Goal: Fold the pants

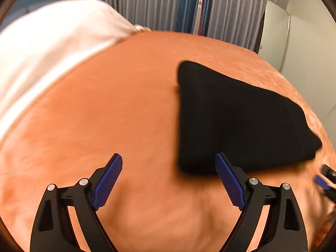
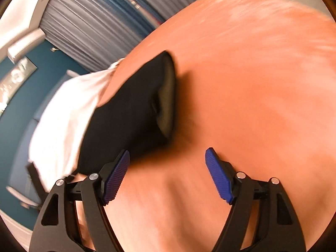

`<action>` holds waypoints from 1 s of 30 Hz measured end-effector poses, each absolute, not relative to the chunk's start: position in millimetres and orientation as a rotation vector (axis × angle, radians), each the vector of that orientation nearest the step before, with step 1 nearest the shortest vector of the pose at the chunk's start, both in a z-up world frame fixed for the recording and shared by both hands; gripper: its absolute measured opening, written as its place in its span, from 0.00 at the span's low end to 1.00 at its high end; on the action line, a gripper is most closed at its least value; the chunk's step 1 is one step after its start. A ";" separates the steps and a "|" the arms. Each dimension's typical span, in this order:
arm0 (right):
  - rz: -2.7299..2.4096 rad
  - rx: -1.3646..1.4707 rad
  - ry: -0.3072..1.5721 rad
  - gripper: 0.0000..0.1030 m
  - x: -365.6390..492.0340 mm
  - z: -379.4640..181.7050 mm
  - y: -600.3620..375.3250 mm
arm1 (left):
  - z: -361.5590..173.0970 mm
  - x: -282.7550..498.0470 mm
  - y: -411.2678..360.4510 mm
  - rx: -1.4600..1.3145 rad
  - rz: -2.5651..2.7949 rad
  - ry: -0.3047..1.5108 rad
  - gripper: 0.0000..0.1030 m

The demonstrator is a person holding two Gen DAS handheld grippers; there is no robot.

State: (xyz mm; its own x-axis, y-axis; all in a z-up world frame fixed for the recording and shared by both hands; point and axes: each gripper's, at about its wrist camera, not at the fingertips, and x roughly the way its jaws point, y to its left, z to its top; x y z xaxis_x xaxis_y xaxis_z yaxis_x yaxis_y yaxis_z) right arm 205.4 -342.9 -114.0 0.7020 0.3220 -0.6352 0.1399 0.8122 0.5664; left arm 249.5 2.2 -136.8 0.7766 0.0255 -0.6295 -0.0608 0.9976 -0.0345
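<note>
"Pants [image 1: 235,117] look folded into a thick black bundle on the orange bedspread [image 1: 115,105], near the far right corner of the bed, I'd say."

"And the grippers?"

"Left gripper [image 1: 168,180] is spread wide and holds nothing; one blue pad sits just in front of the bundle's near edge. Right gripper [image 2: 168,174] is wide too, empty, with the bundle beside its left finger."

"What could spoil it?"

"A finger could catch that loose open end facing the right camera and drag the layers apart. Soft, slippery bedspread means a nudge might slide the whole stack toward the white pillow [image 1: 52,52]."
</note>
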 end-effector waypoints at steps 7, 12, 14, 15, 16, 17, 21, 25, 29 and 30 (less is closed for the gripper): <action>-0.018 0.387 0.822 0.77 80.8 -95.5 -293.3 | -114.2 128.7 -18.7 0.100 0.065 0.600 0.85; -0.003 0.225 0.805 0.77 59.4 -80.8 -244.4 | -113.1 76.2 -60.2 0.199 0.019 0.603 0.85; -0.017 0.160 0.803 0.81 52.1 -72.6 -227.3 | -108.5 66.1 -71.8 0.215 0.008 0.616 0.85; -0.016 0.157 0.795 0.87 53.3 -67.6 -226.2 | -106.4 61.3 -74.1 0.209 0.001 0.617 0.85; -0.014 0.164 0.781 0.87 50.6 -63.7 -224.9 | -102.6 52.8 -75.9 0.192 -0.014 0.620 0.85; -0.012 0.171 0.772 0.88 43.7 -60.5 -223.3 | -99.4 47.7 -76.8 0.181 -0.028 0.625 0.85; -0.021 0.177 0.781 0.89 34.4 -53.4 -221.6 | -91.7 29.5 -79.0 0.160 -0.023 0.639 0.85; -0.031 0.195 0.792 0.89 25.9 -47.6 -219.9 | -84.7 22.0 -74.6 0.132 -0.010 0.642 0.85; -0.035 0.188 0.776 0.90 18.0 -31.4 -215.0 | -74.0 13.0 -66.8 0.119 0.013 0.635 0.85; -0.037 0.182 0.762 0.92 16.5 -23.6 -213.2 | -71.5 12.5 -64.9 0.116 0.017 0.629 0.85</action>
